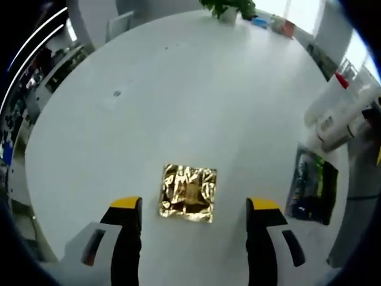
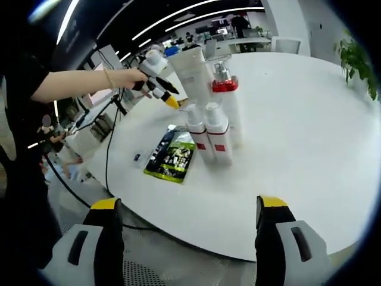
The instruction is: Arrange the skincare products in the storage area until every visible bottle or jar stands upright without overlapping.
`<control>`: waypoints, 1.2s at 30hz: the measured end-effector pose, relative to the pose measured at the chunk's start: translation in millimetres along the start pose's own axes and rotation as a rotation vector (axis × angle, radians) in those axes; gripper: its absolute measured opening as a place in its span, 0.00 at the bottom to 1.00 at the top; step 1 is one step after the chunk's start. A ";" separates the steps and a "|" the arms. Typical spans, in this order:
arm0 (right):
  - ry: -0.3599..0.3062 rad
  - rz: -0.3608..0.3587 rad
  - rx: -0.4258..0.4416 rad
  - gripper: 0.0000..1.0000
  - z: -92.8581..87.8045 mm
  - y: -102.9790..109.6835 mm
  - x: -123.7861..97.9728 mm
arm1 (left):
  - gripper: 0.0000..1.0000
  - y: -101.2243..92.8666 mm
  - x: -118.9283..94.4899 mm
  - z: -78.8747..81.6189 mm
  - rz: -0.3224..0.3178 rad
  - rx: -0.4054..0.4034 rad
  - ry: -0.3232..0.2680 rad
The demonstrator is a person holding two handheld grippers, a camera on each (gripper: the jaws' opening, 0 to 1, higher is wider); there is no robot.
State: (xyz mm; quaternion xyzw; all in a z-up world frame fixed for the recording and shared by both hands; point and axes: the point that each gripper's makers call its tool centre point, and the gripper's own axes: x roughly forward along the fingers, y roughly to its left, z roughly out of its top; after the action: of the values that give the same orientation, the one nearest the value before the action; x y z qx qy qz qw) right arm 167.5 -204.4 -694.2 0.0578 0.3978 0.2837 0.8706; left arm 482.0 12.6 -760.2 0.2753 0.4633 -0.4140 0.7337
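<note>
Both your grippers empty, jaws apart. White bottles (image 2: 208,128) stand clustered dead ahead of right gripper (image 2: 190,238); left gripper (image 1: 193,238) faces gold foil sachet (image 1: 188,192).

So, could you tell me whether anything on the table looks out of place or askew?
Yes. A green and black sachet lies flat beside the upright white bottles, and a crinkled gold foil square lies alone on the white table, well apart from them.
</note>
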 end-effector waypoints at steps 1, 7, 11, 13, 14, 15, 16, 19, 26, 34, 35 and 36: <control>0.000 0.000 0.002 0.92 0.0 -0.1 0.0 | 0.63 1.9 1.9 -0.2 -0.001 0.001 0.002; 0.010 0.005 -0.001 0.92 -1.6 0.8 1.3 | 0.54 3.0 4.4 0.8 -0.001 -0.012 0.003; 0.010 0.001 0.001 0.92 -1.6 0.4 1.4 | 0.48 2.4 5.7 1.7 -0.005 -0.008 0.007; 0.011 -0.001 0.002 0.92 -1.3 0.6 1.5 | 0.47 -0.1 8.4 1.3 -0.023 0.007 0.012; 0.011 -0.001 0.002 0.92 -1.3 0.8 1.5 | 0.47 -1.1 9.3 1.3 -0.028 0.011 0.013; 0.011 -0.001 0.002 0.92 -1.3 0.9 1.5 | 0.46 0.2 11.4 0.9 -0.031 0.017 0.016; 0.011 -0.001 0.002 0.92 -1.4 0.9 1.6 | 0.47 2.0 11.5 1.8 -0.029 0.017 0.013; 0.013 -0.002 0.001 0.92 -2.0 0.3 1.7 | 0.48 3.8 12.9 1.4 -0.031 0.016 0.012; 0.015 -0.004 0.001 0.91 -2.5 -0.7 2.2 | 0.40 1.5 11.3 2.8 -0.035 0.036 0.002; 0.018 -0.006 -0.009 0.91 -2.9 -1.1 3.0 | 0.40 2.9 5.6 5.7 -0.026 0.042 -0.013; 0.017 -0.004 -0.009 0.91 -2.9 -1.0 3.1 | 0.40 3.5 5.6 5.7 -0.027 0.043 -0.015; 0.018 -0.004 -0.010 0.91 -3.0 -1.1 3.1 | 0.40 3.8 5.7 5.7 -0.026 0.048 -0.016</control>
State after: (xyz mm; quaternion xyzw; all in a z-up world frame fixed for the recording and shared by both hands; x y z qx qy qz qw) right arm 167.5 -204.0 -698.7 0.0503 0.4041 0.2845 0.8679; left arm 489.1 8.0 -762.8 0.2832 0.4508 -0.4368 0.7251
